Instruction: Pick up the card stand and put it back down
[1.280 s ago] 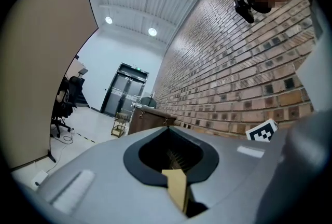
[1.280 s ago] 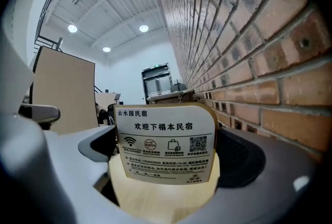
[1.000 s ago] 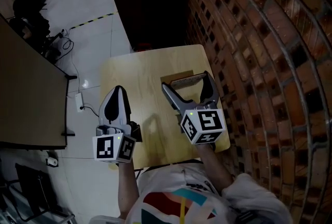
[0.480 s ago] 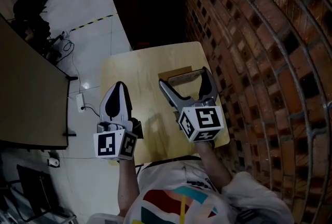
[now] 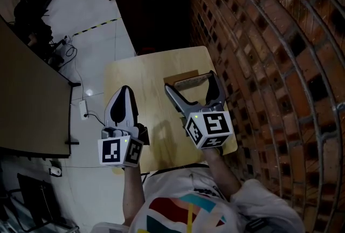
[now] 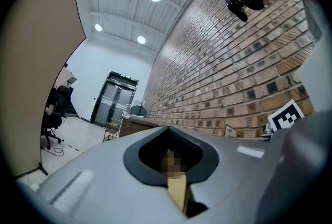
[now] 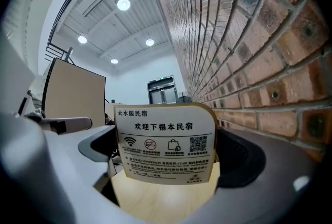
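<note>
The card stand [image 5: 190, 81] is a wood-based stand with a white printed card [image 7: 165, 145]. It stands upright on the small wooden table [image 5: 140, 75], near the table's right side by the wall. My right gripper [image 5: 191, 82] has its jaws wide apart, one against each side edge of the card, so it is shut on the stand [image 7: 166, 141]. The stand's base looks to be on or just above the tabletop. My left gripper [image 5: 123, 93] hangs over the table's left edge, shut and empty [image 6: 168, 153].
A brick wall [image 5: 269, 38] runs close along the table's right side. A dark cabinet [image 5: 156, 5] stands beyond the table's far edge. A tan desk panel [image 5: 27, 91] is at the left, and cables [image 5: 86, 110] lie on the floor between.
Nothing has clearly changed. The right jaws keep the same width around the card stand, and the small shifts look like head motion.
</note>
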A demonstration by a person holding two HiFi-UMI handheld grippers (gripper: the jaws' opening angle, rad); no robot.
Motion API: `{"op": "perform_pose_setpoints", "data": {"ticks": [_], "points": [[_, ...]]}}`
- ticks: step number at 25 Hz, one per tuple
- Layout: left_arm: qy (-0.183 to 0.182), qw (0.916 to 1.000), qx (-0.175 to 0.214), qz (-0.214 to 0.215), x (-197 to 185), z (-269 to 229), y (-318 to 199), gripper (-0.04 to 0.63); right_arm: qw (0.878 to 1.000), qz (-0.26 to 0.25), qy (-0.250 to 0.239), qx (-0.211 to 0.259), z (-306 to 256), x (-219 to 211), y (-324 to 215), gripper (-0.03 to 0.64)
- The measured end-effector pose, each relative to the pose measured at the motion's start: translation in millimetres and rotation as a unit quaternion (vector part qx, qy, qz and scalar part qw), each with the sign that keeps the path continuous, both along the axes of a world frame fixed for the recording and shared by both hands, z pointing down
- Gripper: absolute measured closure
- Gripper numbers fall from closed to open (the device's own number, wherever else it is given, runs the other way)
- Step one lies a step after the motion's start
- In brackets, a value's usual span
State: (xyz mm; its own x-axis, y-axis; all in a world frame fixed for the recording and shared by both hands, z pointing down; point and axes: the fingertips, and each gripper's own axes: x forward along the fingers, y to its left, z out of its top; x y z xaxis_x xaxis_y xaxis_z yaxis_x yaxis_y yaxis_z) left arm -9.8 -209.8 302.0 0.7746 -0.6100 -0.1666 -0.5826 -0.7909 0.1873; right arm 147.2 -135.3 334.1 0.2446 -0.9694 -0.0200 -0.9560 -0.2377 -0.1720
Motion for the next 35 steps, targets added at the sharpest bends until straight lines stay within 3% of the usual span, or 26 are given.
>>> {"op": "perform_pose_setpoints", "data": {"ticks": [14, 19, 22, 29, 35], "points": [[0.003, 0.9998, -0.017, -0.008, -0.4, 6.1, -7.2, 0.591, 1.000, 0.002, 0.000, -0.003, 1.8, 5.6, -0.8, 0.041], [0.000, 0.9995, -0.029, -0.010, 1.6, 14.9, -11.7, 0.591, 1.000, 0.000, 0.007, -0.024, 21.4, 20.4, -28.1, 0.041], [-0.005, 0.9991, -0.038, -0.016, 1.0, 23.6, -17.9, 0.591, 0.998, 0.008, 0.018, -0.053, 49.7, 42.6, -58.9, 0.041], [-0.019, 0.9969, -0.065, -0.040, -6.6, 46.2, -44.0, 0.591, 0.984, 0.034, 0.015, -0.177, 156.0, 98.4, -128.5, 0.041], [-0.032, 0.9936, -0.088, -0.064, -11.5, 64.1, -74.2, 0.591, 0.972, 0.050, -0.045, -0.226, 212.3, 121.4, -169.8, 0.041]]}}
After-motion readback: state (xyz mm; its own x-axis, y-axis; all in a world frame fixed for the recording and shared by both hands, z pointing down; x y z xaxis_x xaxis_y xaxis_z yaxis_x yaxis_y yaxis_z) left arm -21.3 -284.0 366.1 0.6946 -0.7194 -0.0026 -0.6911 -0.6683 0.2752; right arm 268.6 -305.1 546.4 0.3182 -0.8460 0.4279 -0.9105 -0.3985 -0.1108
